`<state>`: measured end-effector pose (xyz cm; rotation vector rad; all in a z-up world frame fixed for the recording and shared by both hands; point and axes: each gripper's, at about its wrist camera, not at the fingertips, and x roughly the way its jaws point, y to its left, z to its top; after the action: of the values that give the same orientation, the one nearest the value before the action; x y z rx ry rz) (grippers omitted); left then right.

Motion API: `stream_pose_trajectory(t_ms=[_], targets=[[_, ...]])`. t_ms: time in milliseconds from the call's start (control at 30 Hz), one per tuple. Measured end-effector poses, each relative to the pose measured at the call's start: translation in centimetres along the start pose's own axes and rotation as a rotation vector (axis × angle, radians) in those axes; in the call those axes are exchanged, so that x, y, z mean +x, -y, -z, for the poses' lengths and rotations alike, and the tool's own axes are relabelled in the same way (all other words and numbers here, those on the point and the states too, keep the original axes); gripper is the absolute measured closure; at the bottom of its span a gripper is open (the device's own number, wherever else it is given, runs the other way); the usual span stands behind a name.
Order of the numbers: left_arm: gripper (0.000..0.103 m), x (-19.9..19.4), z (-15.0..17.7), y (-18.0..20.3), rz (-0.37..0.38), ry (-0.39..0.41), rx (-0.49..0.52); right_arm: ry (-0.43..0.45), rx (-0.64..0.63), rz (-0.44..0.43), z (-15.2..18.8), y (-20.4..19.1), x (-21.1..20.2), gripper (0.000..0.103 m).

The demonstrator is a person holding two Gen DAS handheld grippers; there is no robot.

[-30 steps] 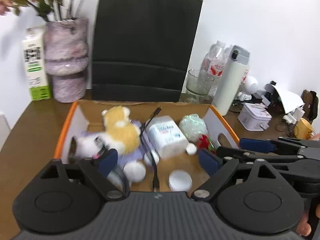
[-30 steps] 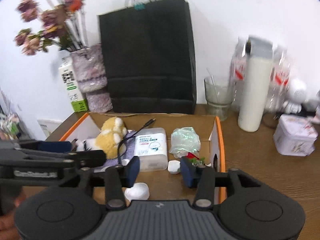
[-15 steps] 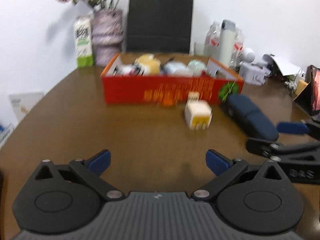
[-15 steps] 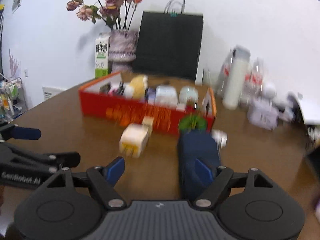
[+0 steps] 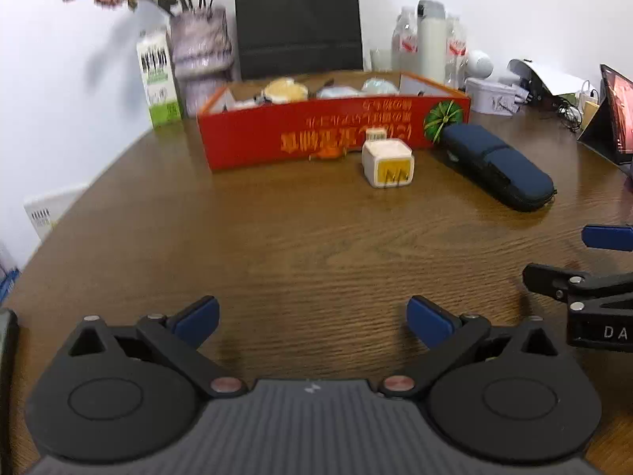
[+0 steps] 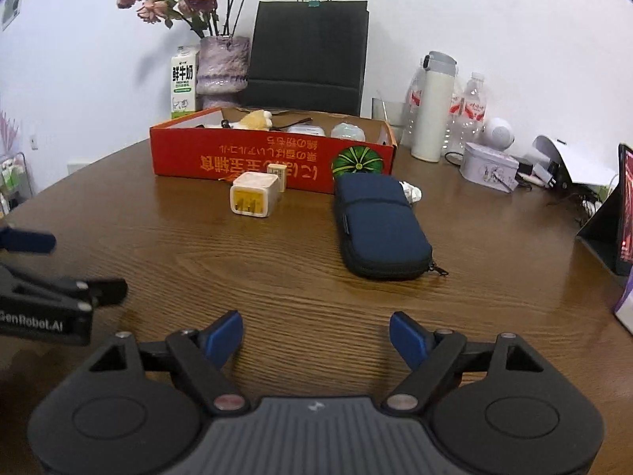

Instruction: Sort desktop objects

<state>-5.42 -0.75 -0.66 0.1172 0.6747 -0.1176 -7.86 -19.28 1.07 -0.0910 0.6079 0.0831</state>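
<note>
Both claws are held wide open, empty, over the bench (image 6: 277, 277): left claw (image 5: 312, 318), right claw (image 6: 316, 334). Plug adapter (image 6: 253, 199) and navy pouch (image 6: 379, 225) are seen well ahead, beside the red box (image 6: 273, 158).

The bench (image 6: 300, 277) is brown wood with a marked grain and a soft sheen. The box (image 6: 273, 158) is cardboard, glossy red print outside, raw brown inside. The pouch (image 6: 379, 221) is matt navy cloth with a zip. The charger (image 6: 253, 198) is smooth cream plastic with a yellow face. The bag (image 6: 308, 55) is matt black paper. The vase (image 6: 223, 65) has a rough, mottled lilac surface. The flask (image 6: 433, 114) is smooth white. The tin (image 6: 488, 166) looks like pale metal. Each tool (image 6: 316, 336) (image 5: 312, 318) is matt black plastic with blue pads.
</note>
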Motion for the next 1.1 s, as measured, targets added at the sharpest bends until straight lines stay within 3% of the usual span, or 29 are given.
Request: stream_pose_trajectory(t_ms=[100,367,433,567,667,733,800,867,933,1033,1067,1100], targets=[[0.000,0.5,0.0,-0.8,0.028,-0.027,-0.059,-0.005,0.020,0.002,0.0,0.3,0.1,0.022],[0.000,0.8,-0.3,-0.5,0.024,-0.032,-0.061,-0.046,0.095,-0.033,-0.1,1.3,0.9,0.021],[0.000,0.9,-0.8,-0.5,0.077,-0.014,-0.070,-0.040,0.093,-0.035,-0.2,1.3,0.8,0.021],[0.000,2.6,-4.3,0.3,0.187,0.066,-0.075,0.043,0.106,-0.019,-1.5,2.2,-0.2,0.024],[0.000,6.1,-8.1,1.8,0.163,0.063,-0.067,0.138,0.132,0.016,-3.6,3.7,-1.2,0.023],[0.001,8.3,-10.1,2.7,0.160,0.093,-0.057,0.133,0.113,0.025,-4.6,4.4,-0.4,0.023],[0.014,10.0,-11.2,3.0,0.160,0.096,-0.073,0.094,0.064,0.051,-5.3,4.7,1.2,0.022],[0.053,11.0,-11.6,2.7,0.187,0.089,-0.085,0.063,0.027,0.072,-5.7,5.0,2.9,0.021],[0.061,11.1,-11.1,2.1,0.243,0.091,-0.130,0.040,0.027,0.053,-6.0,5.4,4.7,0.021],[0.061,10.2,-10.6,1.5,0.257,0.092,-0.130,-0.027,0.003,0.002,-7.3,5.2,8.5,0.016],[0.061,9.8,-10.3,1.4,0.251,0.096,-0.137,-0.062,-0.012,0.001,-7.6,4.9,9.9,0.019],[0.061,9.1,-9.9,1.2,0.238,0.098,-0.144,-0.084,-0.017,0.021,-7.8,4.5,11.2,0.033]])
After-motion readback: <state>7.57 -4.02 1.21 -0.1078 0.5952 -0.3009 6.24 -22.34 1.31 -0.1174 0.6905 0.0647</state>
